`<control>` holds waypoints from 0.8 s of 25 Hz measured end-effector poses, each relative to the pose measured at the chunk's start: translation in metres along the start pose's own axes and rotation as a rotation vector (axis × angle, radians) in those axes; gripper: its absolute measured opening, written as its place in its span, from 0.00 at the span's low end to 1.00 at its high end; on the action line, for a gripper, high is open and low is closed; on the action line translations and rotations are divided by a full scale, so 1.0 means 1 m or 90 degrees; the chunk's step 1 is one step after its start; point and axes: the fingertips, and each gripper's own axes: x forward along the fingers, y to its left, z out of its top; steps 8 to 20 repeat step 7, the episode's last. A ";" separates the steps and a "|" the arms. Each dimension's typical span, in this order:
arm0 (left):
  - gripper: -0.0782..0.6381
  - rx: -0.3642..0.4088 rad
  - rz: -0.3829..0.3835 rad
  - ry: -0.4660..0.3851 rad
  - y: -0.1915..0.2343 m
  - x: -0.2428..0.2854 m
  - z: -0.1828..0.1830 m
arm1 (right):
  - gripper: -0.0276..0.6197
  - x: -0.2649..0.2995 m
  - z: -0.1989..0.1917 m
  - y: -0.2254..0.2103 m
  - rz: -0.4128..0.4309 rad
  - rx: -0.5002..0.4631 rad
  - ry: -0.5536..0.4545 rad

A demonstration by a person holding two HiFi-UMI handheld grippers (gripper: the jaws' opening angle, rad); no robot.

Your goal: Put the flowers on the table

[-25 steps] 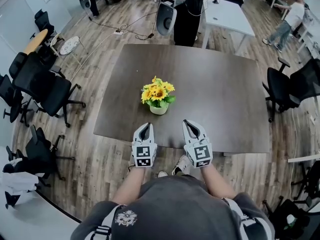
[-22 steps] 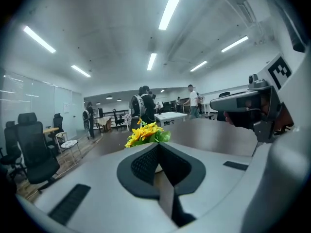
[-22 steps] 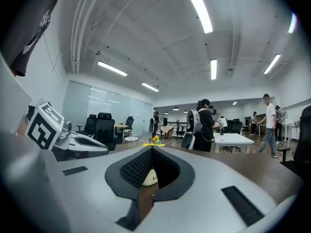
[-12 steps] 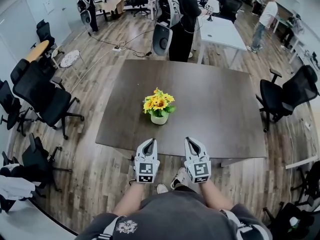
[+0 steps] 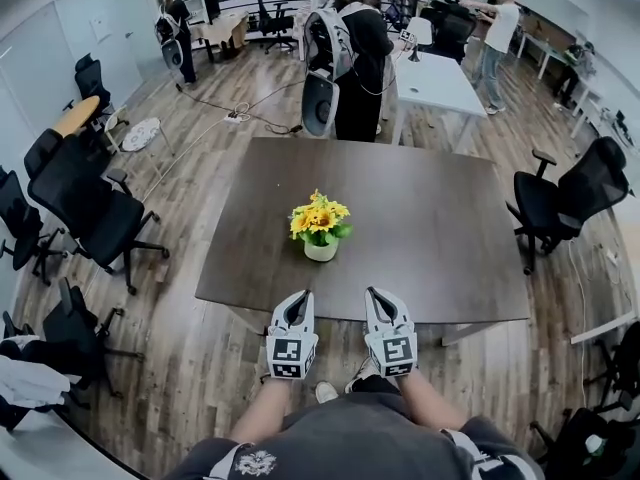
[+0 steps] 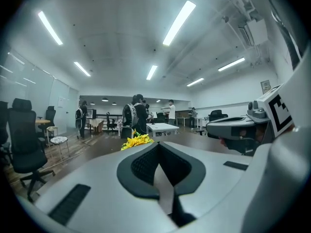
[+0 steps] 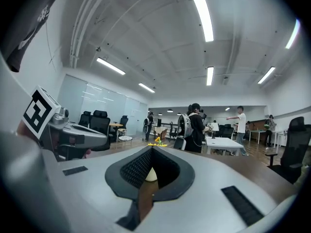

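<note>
A bunch of yellow flowers (image 5: pixel 319 217) in a small white pot (image 5: pixel 320 251) stands upright on the dark brown table (image 5: pixel 440 228), left of its middle. My left gripper (image 5: pixel 296 298) and right gripper (image 5: pixel 377 296) hover side by side at the table's near edge, both shut and empty, well short of the pot. In the left gripper view the flowers (image 6: pixel 137 140) show just above the left gripper (image 6: pixel 158 146), with the right gripper (image 6: pixel 243 130) beside it. In the right gripper view the flowers (image 7: pixel 156 141) sit beyond the right gripper (image 7: pixel 151 150), and the pot (image 7: pixel 151 174) shows through its slot.
Black office chairs (image 5: pixel 85 203) stand left of the table and another chair (image 5: pixel 560 193) to its right. A person with a backpack (image 5: pixel 355 53) stands at the far edge beside a white table (image 5: pixel 440 78). Other people are further back.
Both grippers have drawn back together from over the table's near edge to just in front of it, still shut. The view has pulled away. The flowers stay put.
</note>
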 end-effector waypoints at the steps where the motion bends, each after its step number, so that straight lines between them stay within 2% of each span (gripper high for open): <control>1: 0.12 -0.001 0.000 -0.001 0.001 -0.002 0.001 | 0.08 -0.001 0.001 0.001 -0.001 -0.002 0.000; 7: 0.12 -0.014 -0.004 -0.014 0.006 0.001 0.007 | 0.08 -0.001 0.010 0.007 0.016 0.000 -0.017; 20: 0.12 -0.014 -0.004 -0.014 0.006 0.001 0.007 | 0.08 -0.001 0.010 0.007 0.016 0.000 -0.017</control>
